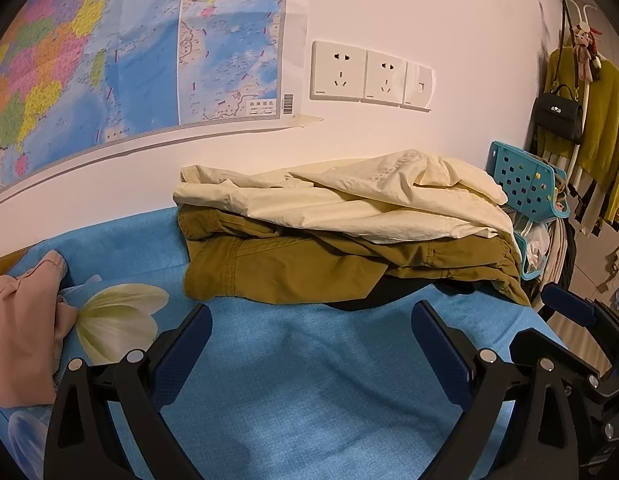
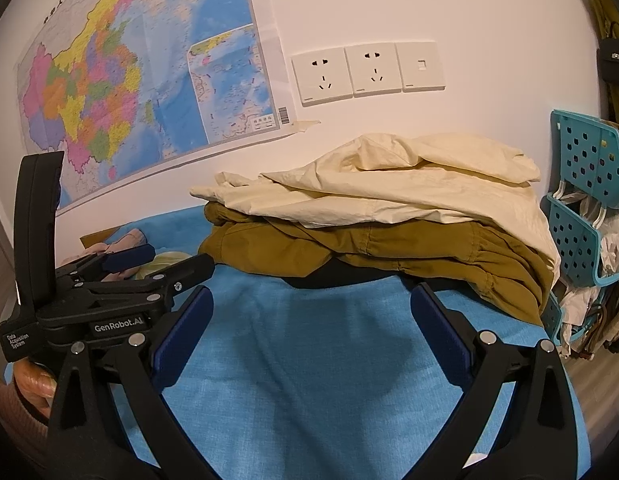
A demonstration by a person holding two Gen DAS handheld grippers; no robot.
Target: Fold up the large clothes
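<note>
Both the left gripper (image 1: 311,320) and right gripper (image 2: 311,304) hover with jaws spread wide and empty over the blue bedsheet (image 1: 309,380). The cream garment (image 1: 349,196) tops an olive one (image 1: 293,264) against the bed's wall-side edge. Grabbing the cream layer could drag the pile apart. A dark item beneath is barely visible.

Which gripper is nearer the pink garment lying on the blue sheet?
Left. The left gripper hovers open just right of the pink garment; the right gripper, also open, sits further right, beyond the left one.
</note>
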